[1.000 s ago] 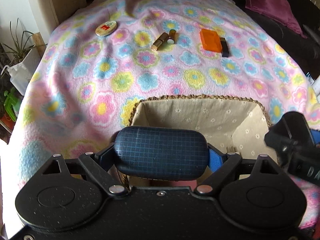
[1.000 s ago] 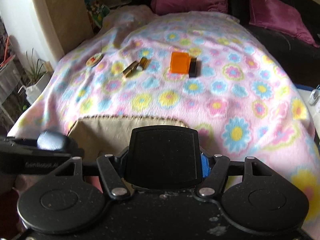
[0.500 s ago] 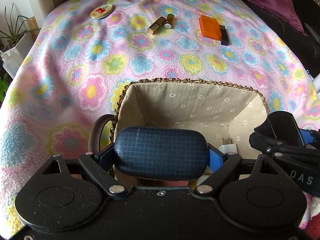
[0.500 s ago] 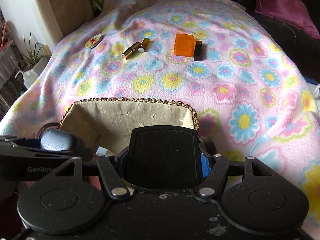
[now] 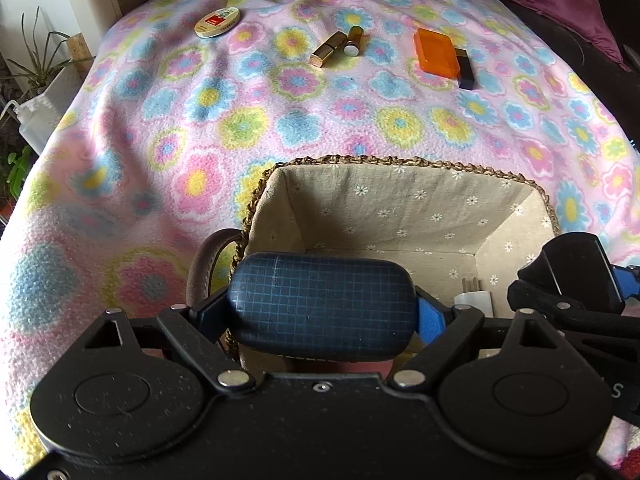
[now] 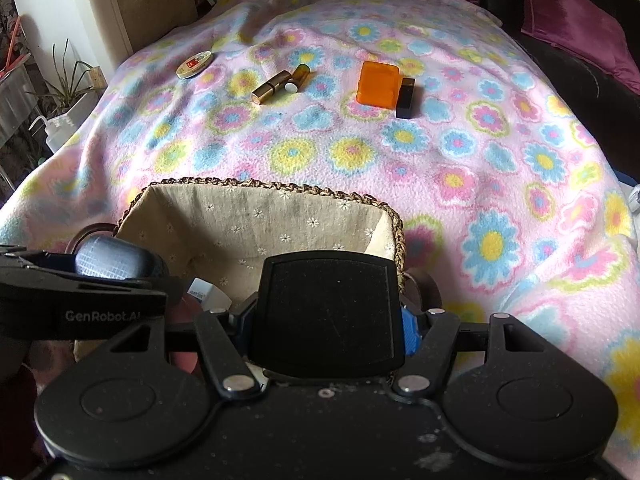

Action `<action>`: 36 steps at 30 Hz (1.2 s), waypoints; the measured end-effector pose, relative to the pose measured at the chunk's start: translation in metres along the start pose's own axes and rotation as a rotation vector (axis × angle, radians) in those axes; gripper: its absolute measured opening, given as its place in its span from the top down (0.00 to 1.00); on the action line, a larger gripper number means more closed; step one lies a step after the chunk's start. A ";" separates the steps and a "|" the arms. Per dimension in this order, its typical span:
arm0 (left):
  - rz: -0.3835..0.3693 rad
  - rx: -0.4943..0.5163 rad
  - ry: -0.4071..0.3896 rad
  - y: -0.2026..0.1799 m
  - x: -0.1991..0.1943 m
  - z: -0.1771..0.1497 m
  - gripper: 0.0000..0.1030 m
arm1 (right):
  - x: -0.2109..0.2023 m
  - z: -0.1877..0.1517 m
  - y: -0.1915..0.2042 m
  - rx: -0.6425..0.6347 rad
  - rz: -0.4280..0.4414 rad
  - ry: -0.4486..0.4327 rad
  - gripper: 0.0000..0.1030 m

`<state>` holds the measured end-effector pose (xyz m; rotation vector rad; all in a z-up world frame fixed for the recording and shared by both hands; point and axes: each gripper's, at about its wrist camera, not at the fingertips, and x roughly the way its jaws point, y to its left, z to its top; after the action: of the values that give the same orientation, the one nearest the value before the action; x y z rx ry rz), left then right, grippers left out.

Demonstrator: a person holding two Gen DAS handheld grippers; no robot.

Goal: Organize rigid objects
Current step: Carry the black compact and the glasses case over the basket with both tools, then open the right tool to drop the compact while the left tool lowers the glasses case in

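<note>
Round tin: a flat cream round tin with a red label lies farthest left on the pink flowered fleece blanket, well apart from both grippers.
Gold tube: a gold cylindrical lipstick tube lies right of the tin, its long axis slanting toward the far right, just beside a small amber glass bottle with a white cap.
Orange box: a flat translucent orange plastic box lies farther right, touching or just beside a slim black rectangular case whose long axis runs away from the camera.
Basket: a woven straw basket with a beige daisy-print cloth lining sits near, under both grippers; a small white object rests in its near right corner.
Left gripper: the left gripper holds a dark blue grid-textured oblong case crosswise between wide-set jaws, above the basket's near left edge.
Right gripper: the right gripper clamps a black flat rounded-square case at a middling width, over the basket's near right corner.
Key relation: both held cases hang just above the basket's opening, so release looks like a short drop; the blue case straddles the rim and likely needs shifting right first.
</note>
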<state>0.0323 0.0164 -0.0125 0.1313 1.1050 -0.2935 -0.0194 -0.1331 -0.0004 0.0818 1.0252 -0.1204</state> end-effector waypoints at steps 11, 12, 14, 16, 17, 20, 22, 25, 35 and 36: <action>0.016 0.003 0.002 -0.002 0.001 0.000 0.17 | 0.004 0.001 0.000 -0.021 0.024 0.031 0.36; 0.017 0.003 0.002 -0.002 0.001 0.000 0.17 | 0.005 0.001 0.000 -0.019 0.024 0.033 0.36; 0.020 0.007 0.004 -0.003 0.002 0.000 0.17 | 0.005 0.001 0.000 -0.018 0.025 0.038 0.36; 0.020 0.009 0.004 -0.003 0.002 0.000 0.17 | 0.006 0.001 0.000 -0.015 0.028 0.042 0.36; 0.020 0.008 0.005 -0.003 0.002 0.000 0.17 | 0.006 0.001 -0.001 -0.012 0.028 0.044 0.35; 0.022 0.010 0.005 -0.004 0.002 0.000 0.16 | 0.006 0.002 -0.003 -0.002 0.033 0.046 0.33; 0.021 0.011 0.009 -0.004 0.002 0.000 0.16 | 0.006 0.002 -0.003 0.005 0.033 0.045 0.32; 0.022 0.018 0.012 -0.004 0.003 0.000 0.15 | 0.006 0.002 -0.004 0.014 0.037 0.045 0.32; 0.034 0.023 0.007 -0.004 0.002 0.000 0.15 | 0.006 0.002 -0.003 0.016 0.036 0.045 0.31; 0.034 0.023 0.007 -0.004 0.002 0.000 0.15 | 0.006 0.002 -0.004 0.015 0.036 0.045 0.31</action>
<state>0.0321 0.0122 -0.0139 0.1719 1.1049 -0.2757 -0.0149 -0.1372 -0.0047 0.1175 1.0676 -0.0936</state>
